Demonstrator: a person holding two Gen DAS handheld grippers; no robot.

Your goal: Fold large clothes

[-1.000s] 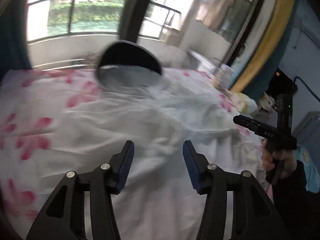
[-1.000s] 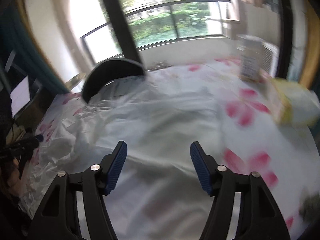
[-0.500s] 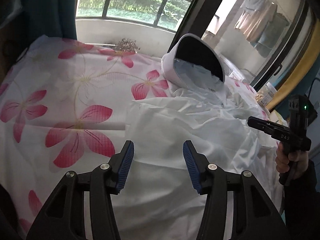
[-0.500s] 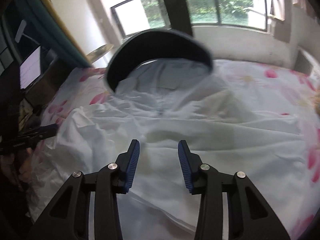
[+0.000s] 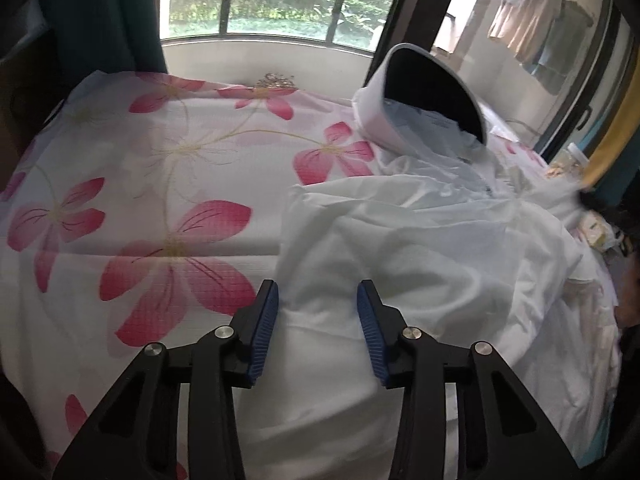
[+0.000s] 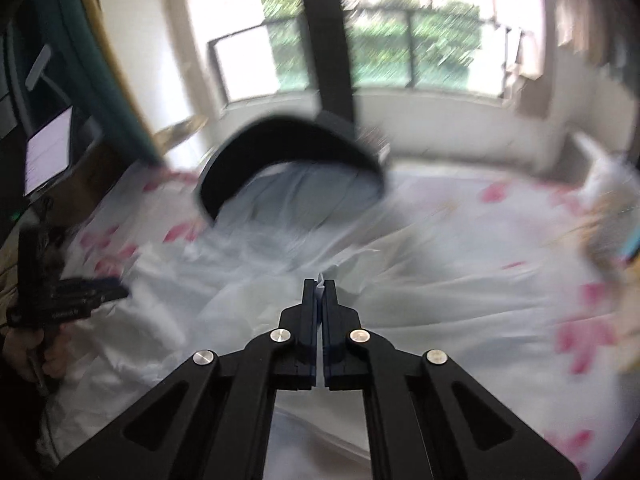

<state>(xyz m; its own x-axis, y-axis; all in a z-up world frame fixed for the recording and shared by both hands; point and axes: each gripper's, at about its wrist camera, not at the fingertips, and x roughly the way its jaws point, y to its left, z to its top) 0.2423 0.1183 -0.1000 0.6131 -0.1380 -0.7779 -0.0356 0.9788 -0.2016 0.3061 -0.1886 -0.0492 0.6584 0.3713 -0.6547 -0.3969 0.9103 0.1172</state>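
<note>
floral bedding, a white sheet (image 5: 168,200) printed with pink flowers, covers the bed that fills both views. nearest in the left wrist view, the left gripper (image 5: 318,320) points down at the near left edge of a white hooded jacket (image 5: 420,240); its 2 blue pads (image 5: 266,328) straddle a soft ridge of the cloth and its jaws are closing, with a gap showing on each side, so the pads do not yet press on the fabric. nearest in the right wrist view, which is smeared by blur, the right gripper (image 6: 319,284) is clamped tight on a small pinch of the same jacket (image 6: 280,272), a white peak of cloth poking up between its fingertips. the garment lies spread and rumpled across the right part of the bed as the left camera sees it, touching the sheet all along its left edge. at the left edge of the right wrist view, a hand (image 6: 32,352) holds the left gripper's handle. farther back, the jacket's hood (image 5: 424,96) stands open with a dark lining, facing the cameras. beyond the bed, a window (image 5: 280,0) with dark bars shows green hedges, and a dark teal curtain (image 5: 100,16) hangs at its left.
</note>
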